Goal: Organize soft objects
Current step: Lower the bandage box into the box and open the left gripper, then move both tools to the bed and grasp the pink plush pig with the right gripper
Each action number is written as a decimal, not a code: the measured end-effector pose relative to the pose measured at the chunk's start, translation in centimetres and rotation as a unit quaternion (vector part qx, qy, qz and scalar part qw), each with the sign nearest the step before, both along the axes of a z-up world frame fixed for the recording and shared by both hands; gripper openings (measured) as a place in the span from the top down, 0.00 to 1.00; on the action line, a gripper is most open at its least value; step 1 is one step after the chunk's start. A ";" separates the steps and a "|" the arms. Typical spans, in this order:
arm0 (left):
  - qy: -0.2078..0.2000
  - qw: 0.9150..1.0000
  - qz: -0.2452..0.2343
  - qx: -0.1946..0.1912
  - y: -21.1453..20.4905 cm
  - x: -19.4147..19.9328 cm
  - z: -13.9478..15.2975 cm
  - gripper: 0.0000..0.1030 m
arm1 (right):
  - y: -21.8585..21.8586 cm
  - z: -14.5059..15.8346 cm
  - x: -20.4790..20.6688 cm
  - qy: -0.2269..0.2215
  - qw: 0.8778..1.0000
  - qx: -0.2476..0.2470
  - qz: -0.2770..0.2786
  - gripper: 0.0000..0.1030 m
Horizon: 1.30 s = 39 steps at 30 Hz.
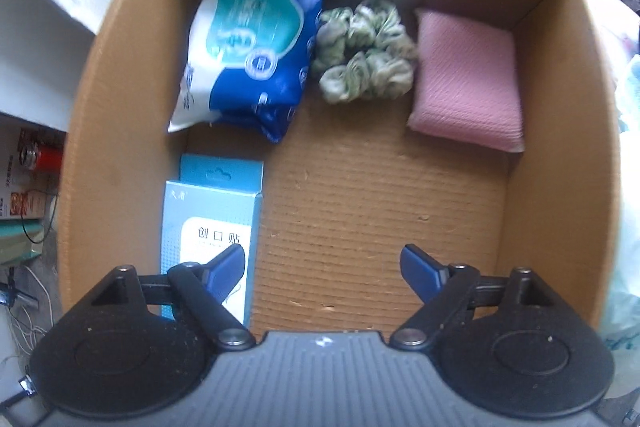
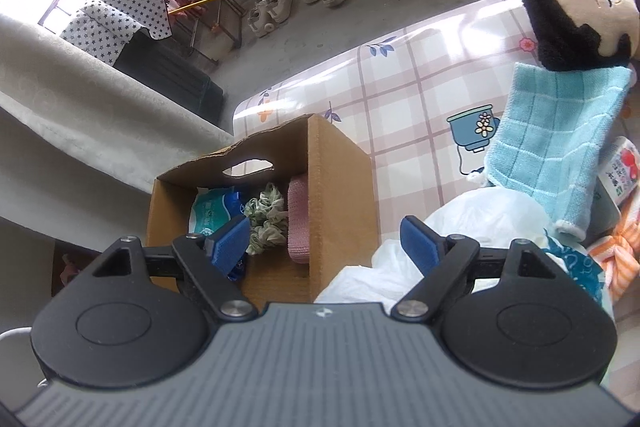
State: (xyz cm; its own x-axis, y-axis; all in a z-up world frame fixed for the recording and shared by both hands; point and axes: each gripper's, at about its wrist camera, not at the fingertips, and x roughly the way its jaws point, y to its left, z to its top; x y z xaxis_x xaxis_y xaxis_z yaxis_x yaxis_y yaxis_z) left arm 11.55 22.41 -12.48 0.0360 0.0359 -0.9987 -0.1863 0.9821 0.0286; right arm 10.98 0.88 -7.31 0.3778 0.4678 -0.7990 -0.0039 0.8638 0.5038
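Evidently the work stands between one placement and the next pick: the left gripper (image 1: 323,269) hangs straight down over the box (image 1: 120,75) with its jaws spread and nothing between them, just above the bare floor beside the plaster carton (image 1: 212,223). That carton lies flat against the box's left wall, long axis running from the near side toward the far wall, its hang-tab end pointing at the tissue pack (image 1: 248,55). Along the far wall sit the tissue pack, the scrunchie (image 1: 364,51) and the pink sponge (image 1: 468,79) in a row, the pack and sponge lengthwise in the same direction as the carton. The right gripper (image 2: 325,247) is likewise spread and empty, angled down over the box's right wall and a white plastic bag (image 2: 460,223) on the checked tablecloth (image 2: 400,75). Likely candidates for the next pick are the blue towel (image 2: 560,147), lying with its long axis slanting from the doll (image 2: 576,7) down toward the bag, and the doll itself. The next move probably calls for the right gripper to swing right, over the towel, and pinch a fold before carrying it to the box's open floor.
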 end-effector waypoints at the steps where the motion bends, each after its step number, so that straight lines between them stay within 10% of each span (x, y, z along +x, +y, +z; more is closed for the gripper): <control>1: -0.003 1.000 -0.002 0.004 -0.2 0.0 0.4 0.17 | -0.5 0.1 -0.2 0.002 1.000 -0.002 -0.004 0.18; 39: -0.090 0.992 -0.071 0.056 -9.6 0.2 9.8 0.16 | -18.5 4.9 -10.4 -0.022 0.992 -0.114 -0.042 0.10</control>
